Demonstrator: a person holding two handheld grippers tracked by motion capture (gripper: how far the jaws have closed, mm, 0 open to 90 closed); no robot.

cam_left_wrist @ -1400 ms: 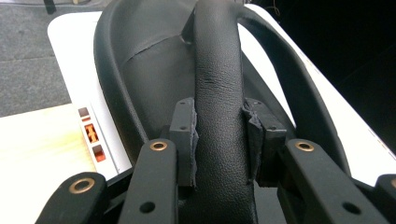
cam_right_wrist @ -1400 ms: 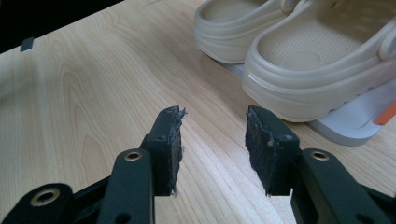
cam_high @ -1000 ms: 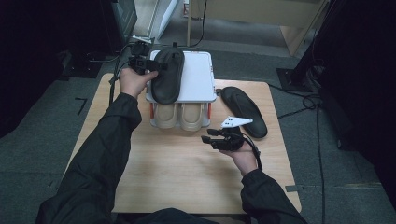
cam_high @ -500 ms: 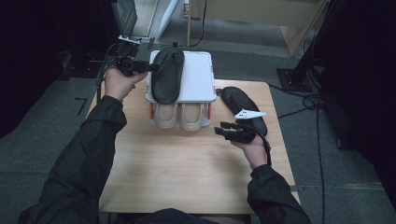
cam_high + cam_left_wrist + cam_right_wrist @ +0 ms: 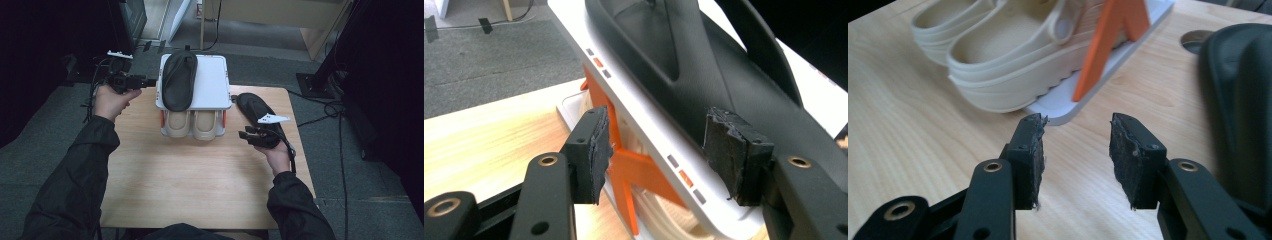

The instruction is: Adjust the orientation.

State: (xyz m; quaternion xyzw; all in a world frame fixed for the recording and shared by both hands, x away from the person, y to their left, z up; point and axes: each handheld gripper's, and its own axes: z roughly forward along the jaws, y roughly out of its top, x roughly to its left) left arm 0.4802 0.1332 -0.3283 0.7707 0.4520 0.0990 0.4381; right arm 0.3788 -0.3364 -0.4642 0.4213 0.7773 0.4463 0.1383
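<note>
Wooden table (image 5: pixel 200 185) carries a white two-tier shoe rack (image 5: pixel 212 85) at its far edge. One black sandal (image 5: pixel 179 80) lies lengthwise on the rack's top shelf; a second black sandal (image 5: pixel 252 107) lies on the table just right of the rack. A pair of beige clogs (image 5: pixel 192 124) sits on the lower tier.

Left gripper (image 5: pixel 147 81), just left of the rack: jaws have just been opening, wide apart, holding nothing. Right gripper (image 5: pixel 245 135), beside the second sandal: jaws have been closing slightly, apart, empty.
</note>
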